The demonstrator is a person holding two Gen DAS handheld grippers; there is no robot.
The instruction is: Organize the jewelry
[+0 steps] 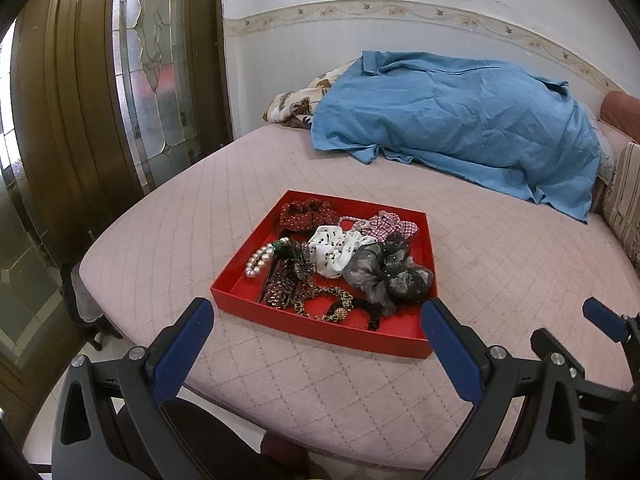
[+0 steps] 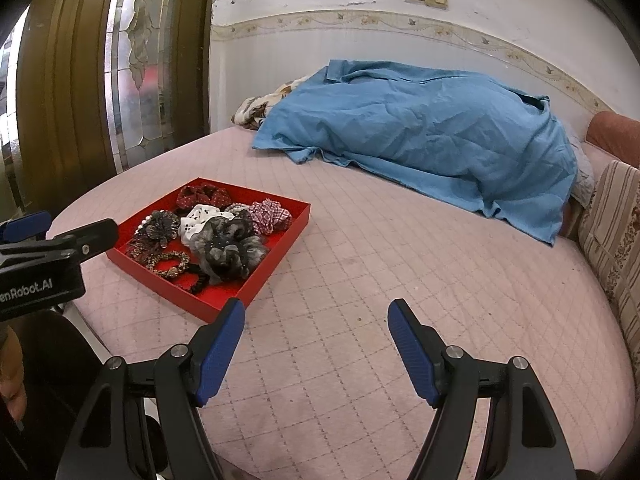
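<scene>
A red tray (image 1: 236, 282) lies on the pink quilted bed (image 1: 500, 280), filled with scrunchies and jewelry: a pearl bracelet (image 1: 259, 260), a white scrunchie (image 1: 334, 250), a grey scrunchie (image 1: 384, 276), a dark red scrunchie (image 1: 304, 214) and a leopard-print band (image 1: 328, 300). My left gripper (image 1: 318, 320) is open and empty just in front of the tray's near edge. In the right wrist view the tray (image 2: 276, 258) is at left. My right gripper (image 2: 316, 320) is open and empty over bare bed to the tray's right. The left gripper (image 2: 48, 240) shows at that view's left edge.
A blue sheet (image 1: 460, 120) covers a heap at the back of the bed by the wall. A striped cushion (image 2: 612, 240) lies at the right. A wooden door with stained glass (image 1: 152, 80) stands at left. The bed's near edge drops to the floor.
</scene>
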